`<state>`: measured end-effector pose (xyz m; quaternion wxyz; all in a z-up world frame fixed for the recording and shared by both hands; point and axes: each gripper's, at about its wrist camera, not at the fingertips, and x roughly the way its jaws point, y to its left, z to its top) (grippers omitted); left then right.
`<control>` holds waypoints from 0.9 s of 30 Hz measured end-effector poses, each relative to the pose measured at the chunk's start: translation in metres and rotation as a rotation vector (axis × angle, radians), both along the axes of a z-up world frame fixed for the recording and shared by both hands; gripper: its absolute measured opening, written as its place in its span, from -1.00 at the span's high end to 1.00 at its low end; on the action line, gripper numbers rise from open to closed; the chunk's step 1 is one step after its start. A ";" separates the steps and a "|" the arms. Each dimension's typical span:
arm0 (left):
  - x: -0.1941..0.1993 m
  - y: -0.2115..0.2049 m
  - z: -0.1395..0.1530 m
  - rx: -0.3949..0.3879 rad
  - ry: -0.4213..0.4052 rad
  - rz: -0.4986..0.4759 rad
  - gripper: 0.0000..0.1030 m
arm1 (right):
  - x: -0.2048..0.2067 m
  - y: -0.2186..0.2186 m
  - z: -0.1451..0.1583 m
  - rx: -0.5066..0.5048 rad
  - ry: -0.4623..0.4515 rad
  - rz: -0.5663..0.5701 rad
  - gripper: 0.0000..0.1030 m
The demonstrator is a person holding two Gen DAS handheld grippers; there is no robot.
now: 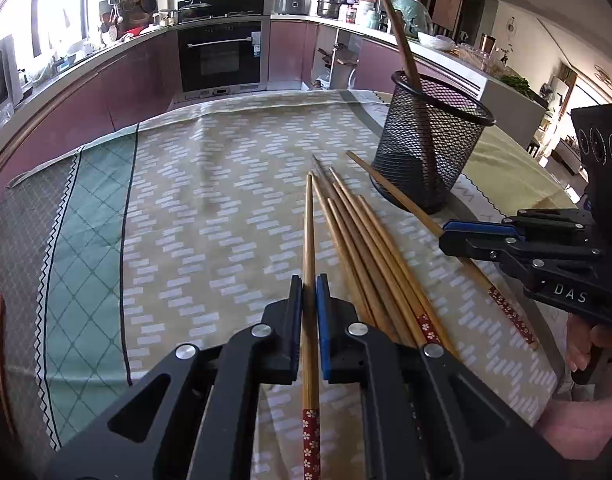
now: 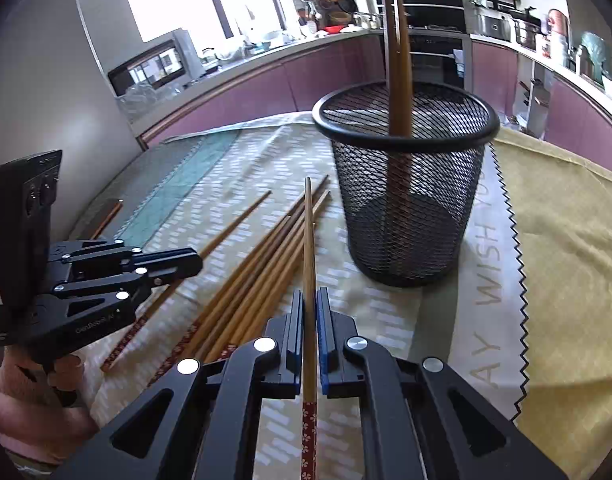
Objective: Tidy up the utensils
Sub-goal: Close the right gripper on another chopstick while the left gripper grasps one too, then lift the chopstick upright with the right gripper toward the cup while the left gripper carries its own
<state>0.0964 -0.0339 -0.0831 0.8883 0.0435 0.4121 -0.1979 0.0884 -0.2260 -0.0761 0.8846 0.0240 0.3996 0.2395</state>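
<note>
The left gripper [image 1: 309,304] is clenched on a light bamboo chopstick with a red flowered handle [image 1: 309,240]; its long axis runs straight ahead along the fingers, narrow tip pointing away towards the far table edge, patterned end cut off at the bottom of the view. The right gripper [image 2: 309,320] grips a second bamboo chopstick with a red flowered end [image 2: 309,248] the same way, tip forward, just left of the black wire-mesh cup [image 2: 405,200]. Two dark wooden chopsticks [image 2: 397,60] stand upright in that cup, leaning on its near rim. Left of the cup, a loose bundle of bamboo chopsticks [image 1: 361,232] lies fanned on the beige patterned tablecloth [image 1: 210,208], tips towards the cup's side. The cloth left of the bundle is bare up to its green border. The right gripper's body hides part of one chopstick near the cup's base.
</note>
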 end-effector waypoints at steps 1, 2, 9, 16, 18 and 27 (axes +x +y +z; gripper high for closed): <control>-0.002 -0.002 0.000 0.003 0.000 -0.011 0.85 | -0.001 0.002 0.001 0.002 0.001 0.011 0.89; -0.003 -0.004 0.000 0.005 0.004 -0.024 0.85 | -0.001 0.003 0.000 0.005 0.007 0.026 0.89; -0.007 -0.014 -0.008 0.031 0.025 -0.065 0.85 | 0.002 0.016 -0.005 -0.037 0.040 0.063 0.89; 0.000 -0.013 -0.012 0.040 0.046 -0.090 0.82 | 0.008 0.025 -0.011 -0.085 0.063 0.067 0.87; 0.002 -0.013 -0.012 0.039 0.047 -0.096 0.81 | 0.011 0.029 -0.011 -0.087 0.060 0.069 0.87; 0.003 -0.013 -0.008 0.021 0.039 -0.074 0.85 | 0.005 0.022 0.002 -0.043 0.002 0.062 0.89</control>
